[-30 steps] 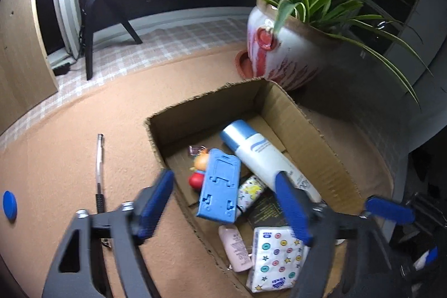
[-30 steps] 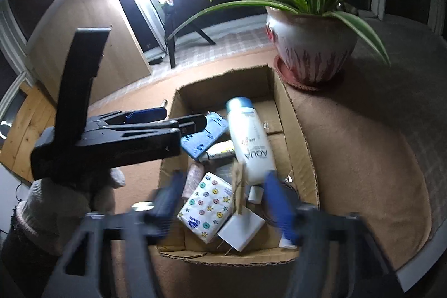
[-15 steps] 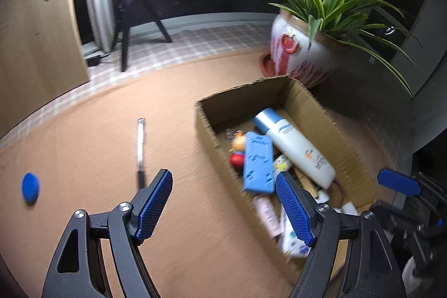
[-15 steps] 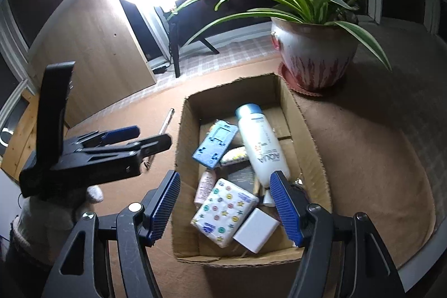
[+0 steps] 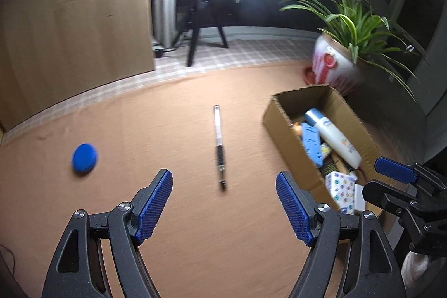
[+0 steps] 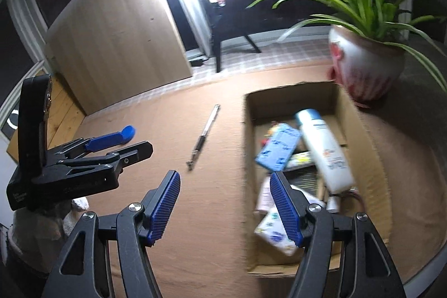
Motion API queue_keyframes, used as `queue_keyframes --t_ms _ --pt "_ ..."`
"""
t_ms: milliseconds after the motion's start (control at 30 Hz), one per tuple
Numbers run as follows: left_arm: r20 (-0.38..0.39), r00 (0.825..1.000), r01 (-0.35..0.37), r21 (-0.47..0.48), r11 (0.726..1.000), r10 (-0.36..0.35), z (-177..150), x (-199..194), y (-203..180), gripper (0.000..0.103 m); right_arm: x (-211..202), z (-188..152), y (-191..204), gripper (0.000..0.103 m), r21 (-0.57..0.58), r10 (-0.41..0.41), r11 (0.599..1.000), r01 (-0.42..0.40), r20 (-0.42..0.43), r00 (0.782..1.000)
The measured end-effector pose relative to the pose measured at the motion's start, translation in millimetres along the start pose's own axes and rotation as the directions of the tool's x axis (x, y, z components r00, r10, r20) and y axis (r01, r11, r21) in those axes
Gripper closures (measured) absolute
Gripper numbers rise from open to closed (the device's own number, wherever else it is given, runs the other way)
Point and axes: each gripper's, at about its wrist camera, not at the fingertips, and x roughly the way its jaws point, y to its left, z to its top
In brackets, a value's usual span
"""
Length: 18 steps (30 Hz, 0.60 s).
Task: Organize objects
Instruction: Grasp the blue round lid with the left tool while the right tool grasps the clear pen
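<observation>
A clear-and-black pen [image 5: 218, 145] lies on the tan cloth, left of an open cardboard box [image 5: 282, 127]; it also shows in the right wrist view [image 6: 203, 136]. A blue round cap [image 5: 84, 157] lies further left. The box [image 6: 247, 147] holds a white bottle [image 6: 324, 150], a blue flat piece [image 6: 279, 150], a patterned packet [image 5: 340, 190] and other small items. My left gripper [image 5: 224, 210] is open and empty, just short of the pen. My right gripper [image 6: 225, 210] is open and empty, above the box's left wall.
A potted spider plant [image 5: 339, 66] stands behind the box on the right. A ring light on a tripod [image 5: 206, 27] stands on the tiled floor beyond the cloth. A wooden panel [image 5: 75, 27] stands at the back left.
My left gripper has swung left, away from over the box, and now faces the pen and blue cap. My right gripper has also shifted left and back from the box.
</observation>
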Motion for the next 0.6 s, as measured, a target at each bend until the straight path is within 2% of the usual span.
queue_keyframes --t_ms 400,600 --pt "0.024 0.997 -0.070 -0.047 0.996 0.071 -18 -30 69 0.023 31 4 62 0.040 -0.055 0.048 0.997 -0.051 -0.050 0.998" --pt "0.017 0.996 -0.089 -0.060 0.994 0.090 -20 -31 101 0.023 51 11 75 0.040 -0.001 0.077 0.997 -0.077 -0.052 0.996"
